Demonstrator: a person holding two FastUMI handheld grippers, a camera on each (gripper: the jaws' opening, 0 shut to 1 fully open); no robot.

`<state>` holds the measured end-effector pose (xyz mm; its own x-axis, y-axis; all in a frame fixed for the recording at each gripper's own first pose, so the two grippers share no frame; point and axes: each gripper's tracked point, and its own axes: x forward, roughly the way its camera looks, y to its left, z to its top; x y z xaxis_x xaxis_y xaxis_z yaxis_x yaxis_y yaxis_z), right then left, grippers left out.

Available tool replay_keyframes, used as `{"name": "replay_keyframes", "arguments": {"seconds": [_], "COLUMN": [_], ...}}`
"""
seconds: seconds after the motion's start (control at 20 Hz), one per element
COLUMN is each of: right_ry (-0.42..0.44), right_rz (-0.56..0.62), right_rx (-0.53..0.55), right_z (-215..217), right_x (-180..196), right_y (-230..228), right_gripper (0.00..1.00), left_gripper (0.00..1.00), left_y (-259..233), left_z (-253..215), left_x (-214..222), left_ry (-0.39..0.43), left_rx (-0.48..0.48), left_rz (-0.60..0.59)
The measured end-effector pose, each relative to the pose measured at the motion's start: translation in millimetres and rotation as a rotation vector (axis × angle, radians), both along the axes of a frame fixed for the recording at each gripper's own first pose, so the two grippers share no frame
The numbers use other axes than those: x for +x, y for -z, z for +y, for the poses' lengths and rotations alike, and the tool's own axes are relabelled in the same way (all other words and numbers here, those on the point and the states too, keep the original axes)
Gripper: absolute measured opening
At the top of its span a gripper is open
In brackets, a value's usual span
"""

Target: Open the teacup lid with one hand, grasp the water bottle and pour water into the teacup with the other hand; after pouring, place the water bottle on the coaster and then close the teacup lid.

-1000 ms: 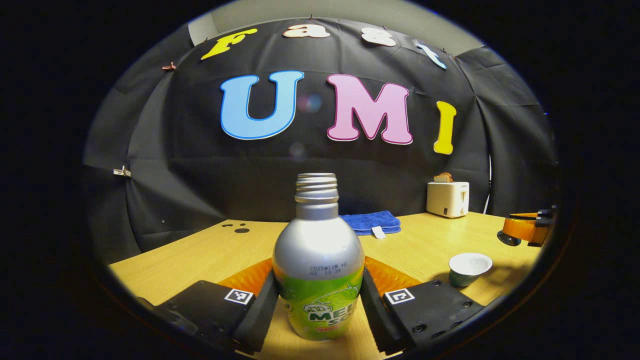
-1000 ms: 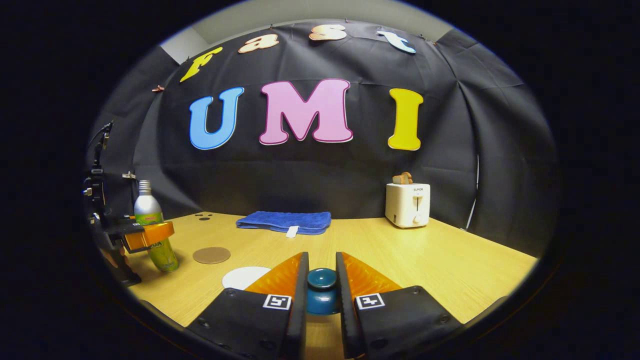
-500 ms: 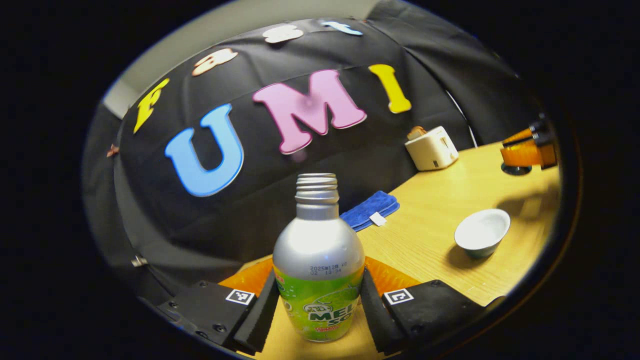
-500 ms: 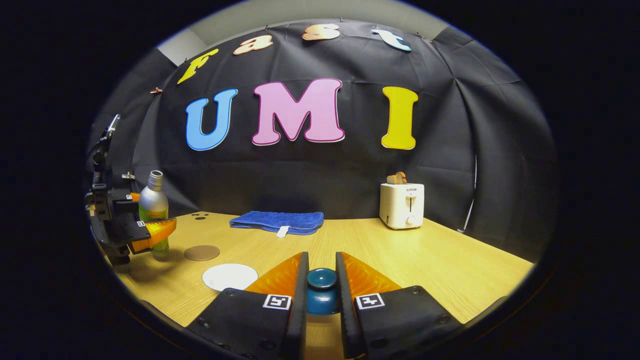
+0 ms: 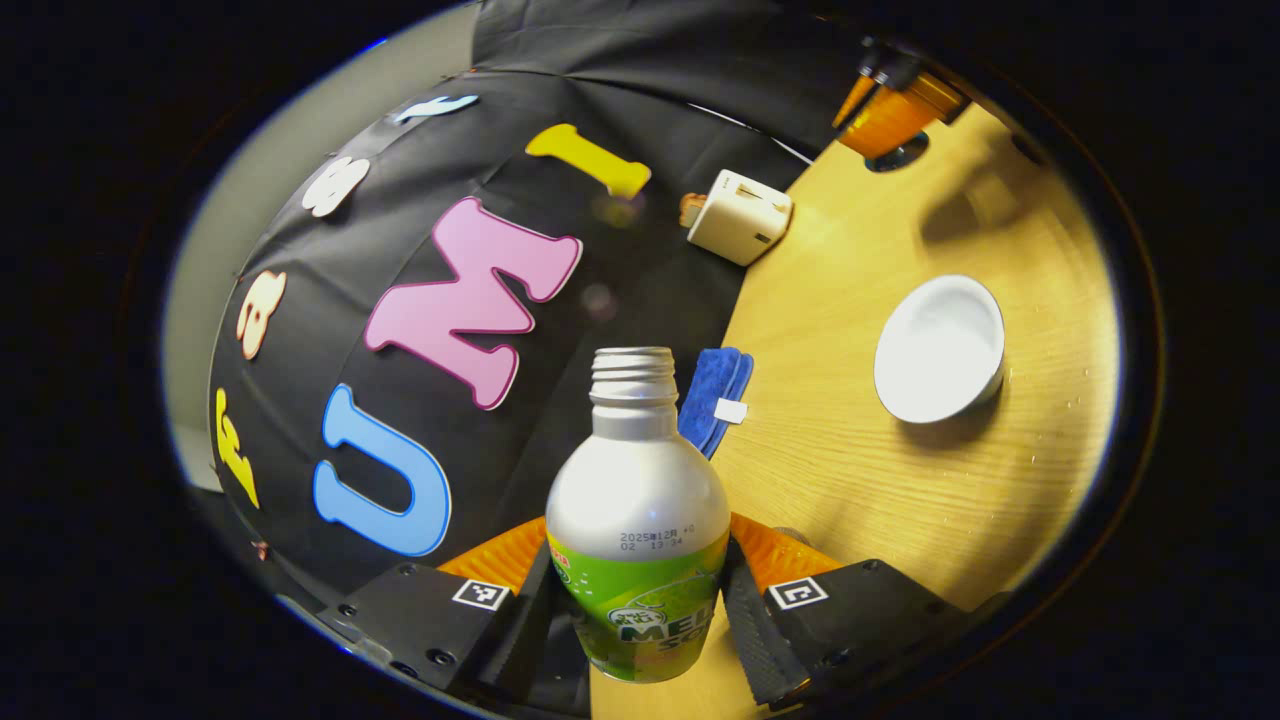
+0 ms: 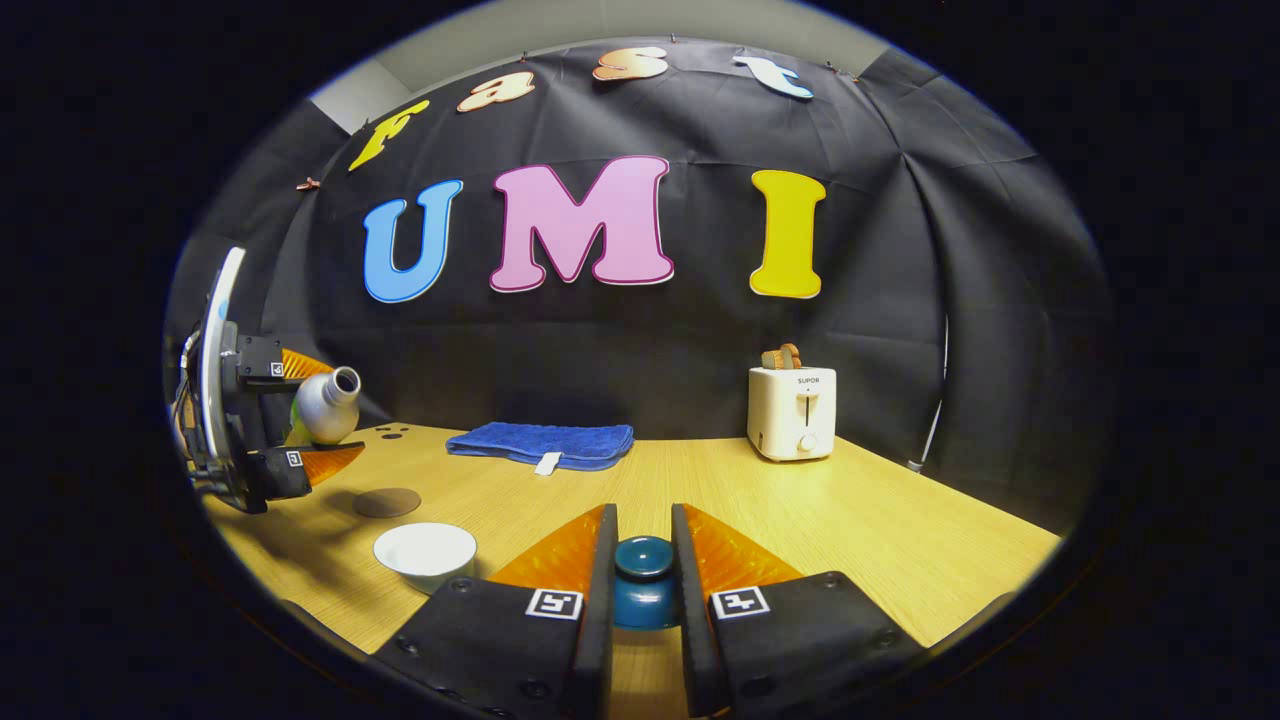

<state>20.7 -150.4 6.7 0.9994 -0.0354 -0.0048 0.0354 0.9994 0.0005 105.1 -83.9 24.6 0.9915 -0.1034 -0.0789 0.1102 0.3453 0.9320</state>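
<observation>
The silver metal water bottle with the green label [image 5: 637, 520] is pinned between the 2 fingers of the left gripper [image 5: 637, 610], clamped snug on its lower body. In the right gripper view it's held off the wooden table [image 6: 850, 520], tipped nearly sideways, open neck aimed toward the white-lined teacup [image 6: 425, 552] below. The round brown coaster [image 6: 386, 502] is seen just behind. The dark blue teacup lid [image 6: 643, 580] is gripped by the right gripper [image 6: 643, 600] at its knob.
</observation>
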Motion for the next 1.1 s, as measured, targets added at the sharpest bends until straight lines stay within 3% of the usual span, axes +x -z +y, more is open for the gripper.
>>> {"name": "replay_keyframes", "arguments": {"seconds": [0.25, 0.6, 1.1], "right_ry": [-0.001, -0.001, -0.001], "right_rz": [-0.001, -0.001, 0.0], "right_rx": [-0.001, -0.001, -0.001], "right_z": [-1.1, -0.9, -0.8], "right_x": [-0.5, -0.4, -0.8], "right_y": [0.1, -0.2, 0.1], "right_gripper": [0.32, 0.32, 0.32], "left_gripper": [0.79, 0.79, 0.79], "left_y": [2.4, 29.1, 28.3], "left_z": [-15.7, -35.7, -45.5], "left_x": [-6.9, -5.0, 3.4], "left_ry": [0.05, 0.118, 0.149], "left_rx": [0.225, 0.435, 0.61], "left_rz": [-0.01, 0.046, 0.066]}}
